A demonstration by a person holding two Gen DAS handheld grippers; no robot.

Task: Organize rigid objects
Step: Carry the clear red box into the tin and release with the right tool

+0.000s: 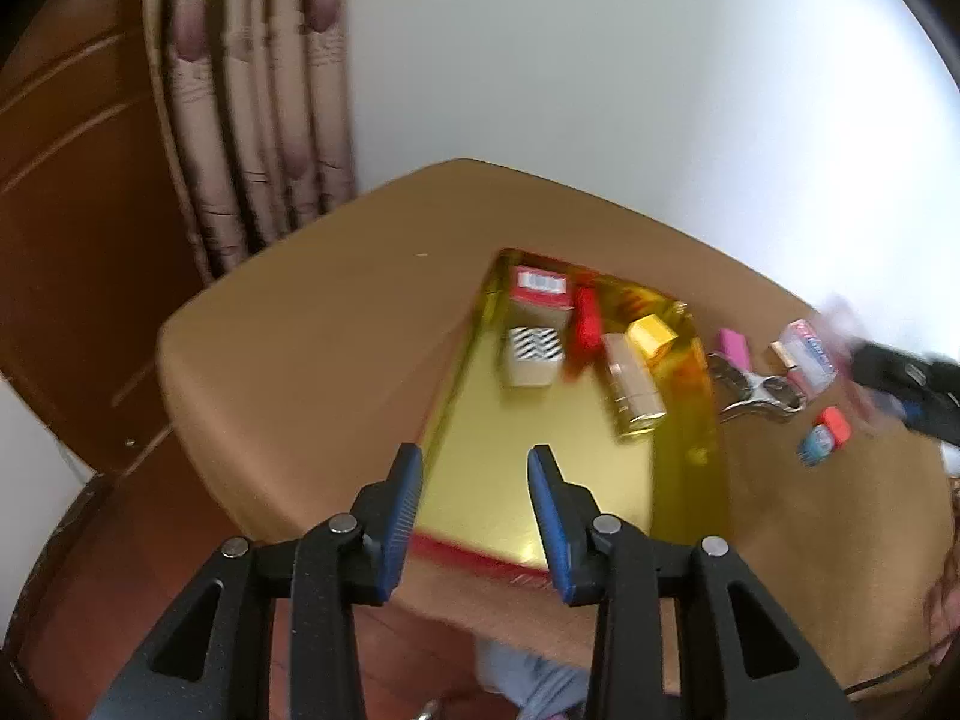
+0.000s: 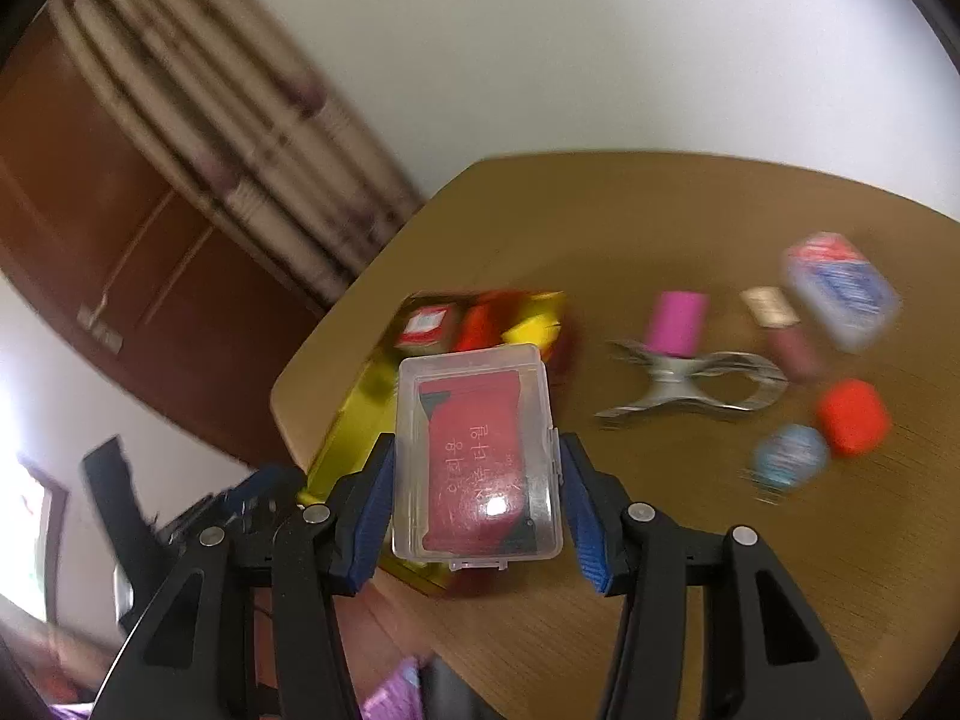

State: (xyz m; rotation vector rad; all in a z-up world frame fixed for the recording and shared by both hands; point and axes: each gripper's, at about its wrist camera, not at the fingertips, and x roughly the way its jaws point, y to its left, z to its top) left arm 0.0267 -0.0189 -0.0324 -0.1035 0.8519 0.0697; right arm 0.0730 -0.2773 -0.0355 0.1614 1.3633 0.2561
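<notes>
A gold tray [image 1: 480, 480] with a red rim lies on the brown table [image 1: 300, 360]. At its far end sit a red-and-white box [image 1: 537, 291], a striped box [image 1: 534, 354], a red piece [image 1: 585, 324], a yellow block [image 1: 651, 336] and a gold case [image 1: 633, 390]. My left gripper [image 1: 474, 462] hovers over the tray's near end, its jaws apart with nothing between them. My right gripper [image 2: 477, 450] is shut on a clear plastic case [image 2: 477, 450] with a red card inside, above the tray's [image 2: 348, 420] near corner.
Loose on the table right of the tray: a pink block [image 2: 675, 321], a metal clip [image 2: 690, 387], a blue-and-white pack [image 2: 840, 291], a lipstick-like tube [image 2: 780, 324], a red cap [image 2: 852, 417] and a blue round piece [image 2: 789, 456]. Curtain [image 1: 258, 120] and white wall behind.
</notes>
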